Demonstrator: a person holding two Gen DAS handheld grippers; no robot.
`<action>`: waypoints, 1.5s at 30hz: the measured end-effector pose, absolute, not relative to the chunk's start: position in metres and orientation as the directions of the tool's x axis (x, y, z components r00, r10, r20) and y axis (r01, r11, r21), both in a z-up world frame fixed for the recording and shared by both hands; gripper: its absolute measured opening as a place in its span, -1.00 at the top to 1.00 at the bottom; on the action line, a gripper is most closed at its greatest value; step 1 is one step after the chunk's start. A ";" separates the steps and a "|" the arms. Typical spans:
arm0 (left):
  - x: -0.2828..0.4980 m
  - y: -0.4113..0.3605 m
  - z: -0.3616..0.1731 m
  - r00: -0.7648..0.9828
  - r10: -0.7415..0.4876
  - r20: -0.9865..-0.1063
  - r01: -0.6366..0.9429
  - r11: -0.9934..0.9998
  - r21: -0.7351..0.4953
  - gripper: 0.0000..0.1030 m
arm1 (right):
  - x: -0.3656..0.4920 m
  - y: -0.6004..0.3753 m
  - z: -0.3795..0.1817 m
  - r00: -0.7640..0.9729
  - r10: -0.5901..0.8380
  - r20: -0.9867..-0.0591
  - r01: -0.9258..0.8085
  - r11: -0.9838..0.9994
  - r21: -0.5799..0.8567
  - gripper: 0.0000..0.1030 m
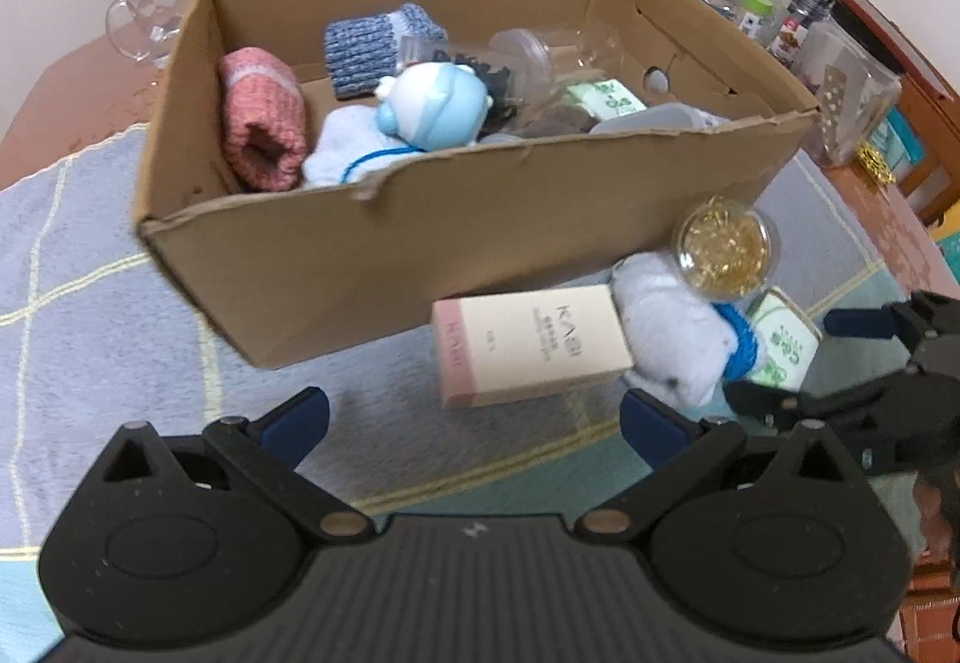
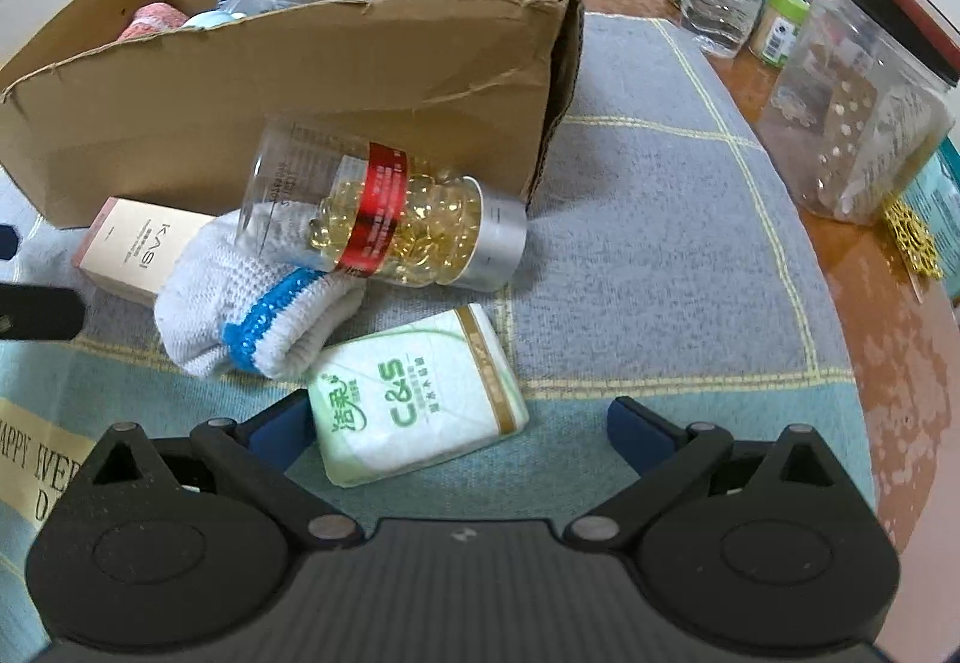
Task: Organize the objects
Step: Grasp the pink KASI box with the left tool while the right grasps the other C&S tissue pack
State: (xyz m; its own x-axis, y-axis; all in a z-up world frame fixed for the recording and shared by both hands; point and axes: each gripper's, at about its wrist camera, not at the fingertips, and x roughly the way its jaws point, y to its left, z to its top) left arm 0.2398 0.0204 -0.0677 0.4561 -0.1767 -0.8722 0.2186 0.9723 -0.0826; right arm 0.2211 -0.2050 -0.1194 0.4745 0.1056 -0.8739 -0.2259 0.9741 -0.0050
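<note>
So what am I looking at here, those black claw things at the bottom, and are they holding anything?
Those are hand-held grippers, one per hand, each carrying a camera looking along its fingers. One picture is from the left gripper, the other from the right gripper. Both are open and hold nothing. On the blue cloth stands a cardboard box partly filled with things. In front of it lie a pink carton, a white sock, a capsule bottle and a tissue pack.
</note>
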 end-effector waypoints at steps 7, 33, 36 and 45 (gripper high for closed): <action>0.245 0.000 -0.079 0.505 -0.129 -0.853 0.156 0.986 -0.057 -0.99 | 0.229 -0.209 -0.120 0.473 0.136 -0.871 -0.280 0.960 -0.003 -1.00; 0.244 0.008 -0.101 0.517 -0.022 -0.855 0.106 0.994 0.038 -0.95 | 0.222 -0.210 -0.118 0.481 0.168 -0.861 -0.336 0.942 -0.004 -1.00; 0.244 0.004 -0.101 0.532 -0.032 -0.846 0.130 0.991 0.045 -0.92 | 0.224 -0.207 -0.117 0.466 0.172 -0.868 -0.350 0.937 -0.002 -1.00; 0.241 0.002 -0.098 0.547 -0.061 -0.835 0.164 0.986 0.035 -0.63 | 0.219 -0.196 -0.111 0.469 0.177 -0.865 -0.402 0.915 -0.031 -0.81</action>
